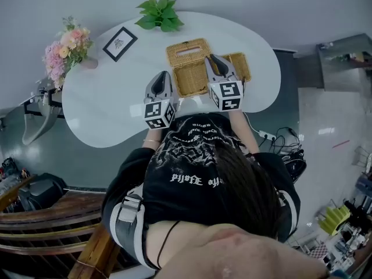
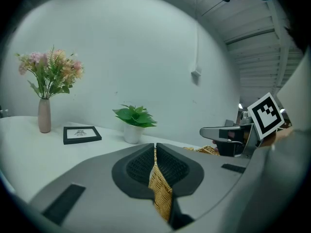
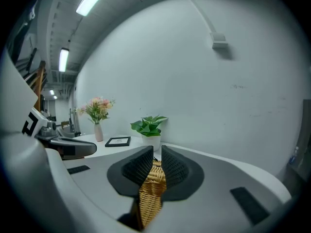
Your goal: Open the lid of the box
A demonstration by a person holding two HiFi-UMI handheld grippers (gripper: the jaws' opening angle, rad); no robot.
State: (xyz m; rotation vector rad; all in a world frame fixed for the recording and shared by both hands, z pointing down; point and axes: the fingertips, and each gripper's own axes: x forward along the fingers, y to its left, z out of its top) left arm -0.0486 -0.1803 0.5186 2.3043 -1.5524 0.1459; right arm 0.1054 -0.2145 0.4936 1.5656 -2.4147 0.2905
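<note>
On the table (image 1: 104, 100), left gripper (image 2: 155, 152) and right gripper (image 3: 154, 157), nearly closed, pinch the wicker box (image 1: 187, 52) rim, the best hold: likely light, stiff, crushable.

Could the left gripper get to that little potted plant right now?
Probably, once freed: the left gripper is pinched on the wicker box, but only bare table lies between it and the potted plant.

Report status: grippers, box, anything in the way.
Left gripper shut on wicker box left wall. Right gripper shut on its right wall. Lid looks tipped back, interior showing. Nothing blocking.
</note>
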